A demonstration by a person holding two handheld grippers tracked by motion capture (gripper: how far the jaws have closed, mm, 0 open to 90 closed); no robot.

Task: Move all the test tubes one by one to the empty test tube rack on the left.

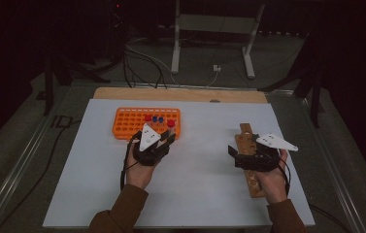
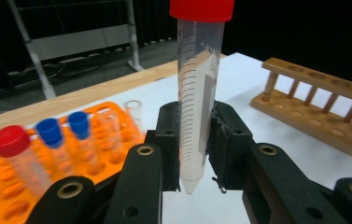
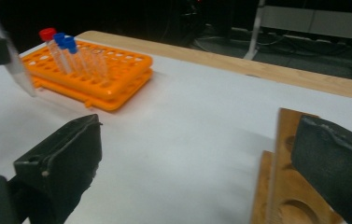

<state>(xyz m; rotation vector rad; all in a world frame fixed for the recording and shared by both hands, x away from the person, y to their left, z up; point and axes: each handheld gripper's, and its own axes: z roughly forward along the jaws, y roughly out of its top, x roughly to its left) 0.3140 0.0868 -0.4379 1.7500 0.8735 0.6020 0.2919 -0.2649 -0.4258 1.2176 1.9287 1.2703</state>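
- Left gripper [image 1: 163, 140]: black body, pale grey three-cornered plate on top with small dark dots, black cable trailing off toward 6 o'clock.
- Left gripper view: two chunky black jaw links, brass-coloured rivets at the joints, square black pads with frayed rubbery edges.
- Right gripper [image 1: 233, 154]: same black build, grey three-cornered plate pointing to 3 o'clock, black cable looping beside the wrist.
- Right gripper view: matte black pads, worn edges.
- Sleeves [image 1: 122, 213]: brown, long, reaching the wrists on both arms.
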